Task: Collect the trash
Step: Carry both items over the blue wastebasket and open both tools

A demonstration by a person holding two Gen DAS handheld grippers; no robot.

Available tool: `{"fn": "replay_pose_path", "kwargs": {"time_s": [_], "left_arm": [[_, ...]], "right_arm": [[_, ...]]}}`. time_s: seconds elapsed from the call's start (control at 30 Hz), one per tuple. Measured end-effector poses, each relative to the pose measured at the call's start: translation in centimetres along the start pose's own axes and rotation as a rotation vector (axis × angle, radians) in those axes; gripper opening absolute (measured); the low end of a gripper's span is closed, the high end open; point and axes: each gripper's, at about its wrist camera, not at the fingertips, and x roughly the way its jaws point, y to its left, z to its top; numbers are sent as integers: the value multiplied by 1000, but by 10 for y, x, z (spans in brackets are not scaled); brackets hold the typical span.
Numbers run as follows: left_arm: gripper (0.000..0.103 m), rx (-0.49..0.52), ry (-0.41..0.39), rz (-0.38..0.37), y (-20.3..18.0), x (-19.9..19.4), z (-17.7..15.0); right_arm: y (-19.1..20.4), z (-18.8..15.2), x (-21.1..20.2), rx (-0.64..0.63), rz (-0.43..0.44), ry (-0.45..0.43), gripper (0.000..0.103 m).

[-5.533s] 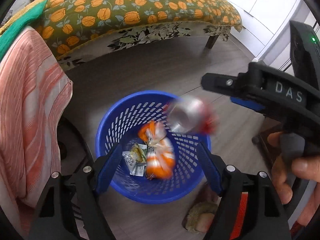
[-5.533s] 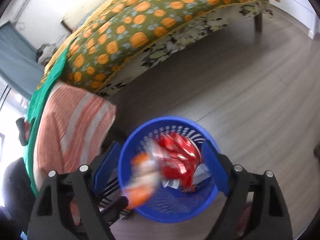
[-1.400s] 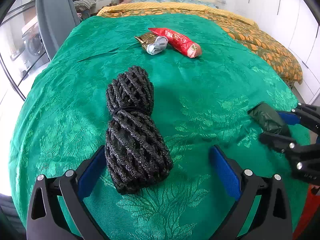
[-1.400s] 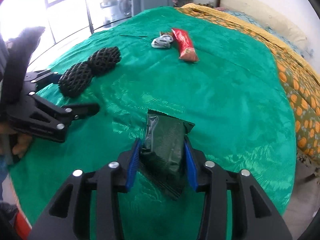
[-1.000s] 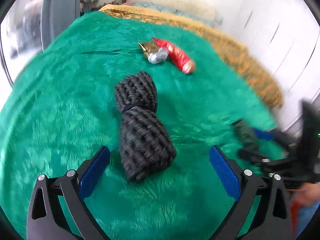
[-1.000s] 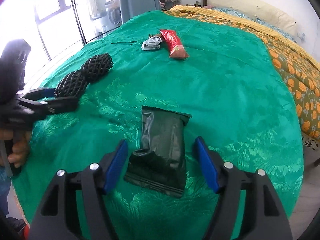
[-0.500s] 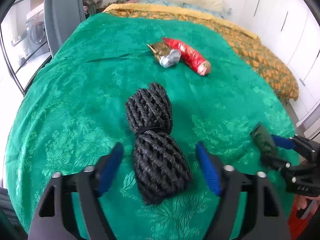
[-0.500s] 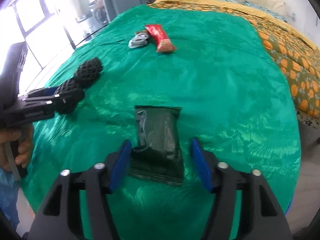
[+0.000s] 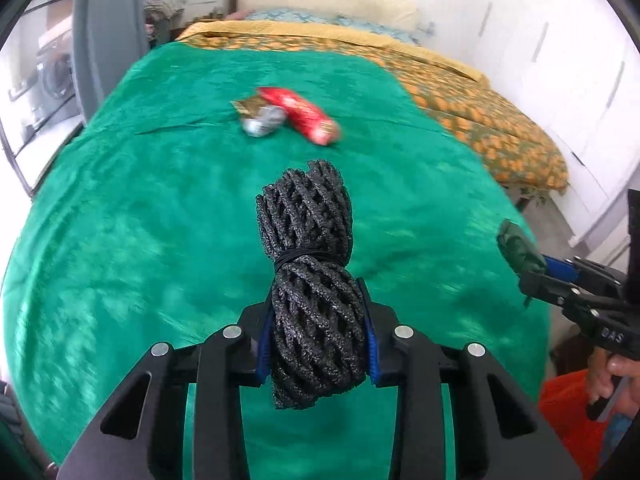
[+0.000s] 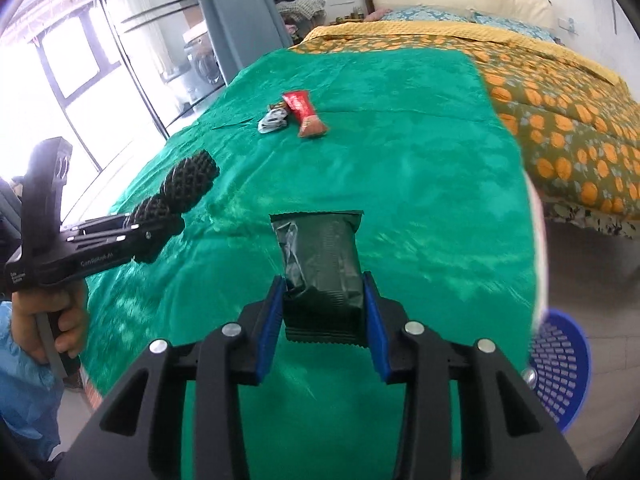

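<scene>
My left gripper (image 9: 318, 328) is shut on a black foam net roll (image 9: 308, 248) and holds it over the green bedspread (image 9: 140, 208). My right gripper (image 10: 324, 312) is shut on a dark green wrapper (image 10: 320, 256), also over the bedspread (image 10: 420, 168). In the left wrist view the right gripper (image 9: 532, 272) with the wrapper (image 9: 516, 248) shows at the right. In the right wrist view the left gripper (image 10: 156, 228) with the net roll (image 10: 184, 188) shows at the left. A red wrapper (image 9: 300, 114) and a crumpled silver wrapper (image 9: 262, 120) lie farther up the bed.
A blue perforated basket (image 10: 560, 376) stands on the floor off the bed's right edge. An orange-flowered quilt (image 10: 560, 100) covers the bed's far side. A grey curtain (image 10: 228, 16) and windows are on the left. White wardrobes (image 9: 580, 80) stand at the right.
Both grippers closed: the left on the black net roll, the right on the dark green wrapper. Both items are now lifted off the bedspread.
</scene>
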Motion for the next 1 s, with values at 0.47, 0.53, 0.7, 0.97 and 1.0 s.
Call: {"fn": "replay_pose_path", "kwargs": {"time_s": [0.47,0.53,0.7,0.97,1.0], "left_arm": [[34,230,64,-287,-216,17,-7],[34,254,91,-314,-254,33,-7],[34,287,168,-330,-322,84,-14],[44,287,256,-282,-371,189,-19],[58,281,259,-274,-373,200,-18]], "right_arm": [[-187,-68,-86,205,-299,-13,37],[-211,-77,-86,241,-320,-1,37],[-259,-93,-80,308,-345,19,37],[-316,-112,-60,479,-263,28,42],[-322,-114,-56,496,-245,32,44]]}}
